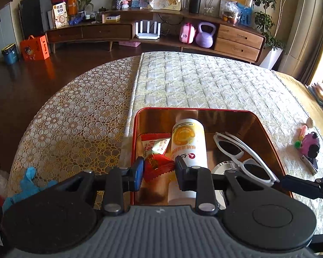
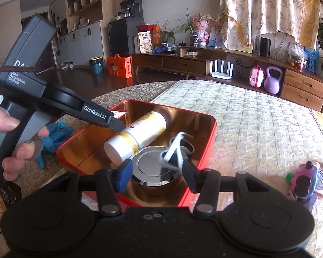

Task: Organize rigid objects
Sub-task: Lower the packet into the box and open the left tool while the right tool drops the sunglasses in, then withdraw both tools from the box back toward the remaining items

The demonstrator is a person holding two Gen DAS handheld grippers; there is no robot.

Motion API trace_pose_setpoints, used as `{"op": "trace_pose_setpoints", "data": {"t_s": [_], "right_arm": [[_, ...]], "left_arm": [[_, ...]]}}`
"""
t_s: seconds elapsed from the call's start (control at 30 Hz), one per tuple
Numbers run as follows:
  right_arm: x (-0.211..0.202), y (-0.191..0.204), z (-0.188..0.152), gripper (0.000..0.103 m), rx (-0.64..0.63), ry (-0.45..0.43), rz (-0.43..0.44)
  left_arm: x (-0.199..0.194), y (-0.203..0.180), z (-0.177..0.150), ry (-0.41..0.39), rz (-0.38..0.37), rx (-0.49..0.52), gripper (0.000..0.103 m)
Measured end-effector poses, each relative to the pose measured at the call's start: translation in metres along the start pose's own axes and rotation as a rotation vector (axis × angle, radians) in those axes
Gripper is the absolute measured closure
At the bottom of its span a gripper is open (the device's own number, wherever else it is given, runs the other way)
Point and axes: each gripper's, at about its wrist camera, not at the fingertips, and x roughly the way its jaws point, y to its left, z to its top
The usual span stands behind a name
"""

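Note:
A red tin box (image 1: 267,133) with a golden inside stands on the quilted mat. In it lie a white and yellow bottle (image 1: 188,142), snack packets (image 1: 156,144), a round metal tin (image 2: 155,167) and white sunglasses (image 1: 236,150). My left gripper (image 1: 159,172) hangs over the box's near left part, and a crumpled red packet (image 1: 156,166) spans the gap between its pads. My right gripper (image 2: 157,174) stands open over the metal tin. The sunglasses (image 2: 174,148) rest on that tin, ahead of the fingers and free of the pads.
A pink and purple toy (image 2: 305,174) with small items lies on the mat right of the box. Blue gloves (image 2: 56,133) lie on the lace tablecloth (image 1: 75,118) to the left. A person's hand (image 2: 8,124) holds the left gripper's handle.

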Motion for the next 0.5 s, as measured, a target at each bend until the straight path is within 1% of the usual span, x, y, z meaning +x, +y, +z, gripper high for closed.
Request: {"op": "trace_pose_setpoints", "data": {"t_s": [0.2, 0.23, 0.27, 0.33, 0.43, 0.5], "right_arm": [[-0.021, 0.002, -0.002, 0.046, 0.031, -0.006, 0.001], [-0.024, 0.002, -0.001, 0.046, 0.038, -0.009, 0.000], [-0.028, 0.001, -0.001, 0.045, 0.043, -0.013, -0.001], [-0.036, 0.000, -0.001, 0.043, 0.055, -0.019, -0.003], [-0.047, -0.003, -0.002, 0.042, 0.075, -0.023, -0.003], [-0.055, -0.008, -0.004, 0.039, 0.088, -0.029, -0.004]], "left_arm": [[-0.009, -0.003, -0.007, 0.003, -0.015, -0.004, 0.072], [-0.011, -0.005, -0.007, 0.005, -0.020, -0.001, 0.069], [-0.014, -0.007, -0.009, 0.003, -0.025, 0.002, 0.061], [-0.019, -0.011, -0.012, -0.006, -0.032, 0.007, 0.053], [-0.026, -0.016, -0.015, -0.012, -0.042, 0.013, 0.053], [-0.032, -0.021, -0.016, -0.019, -0.051, 0.018, 0.052]]}}
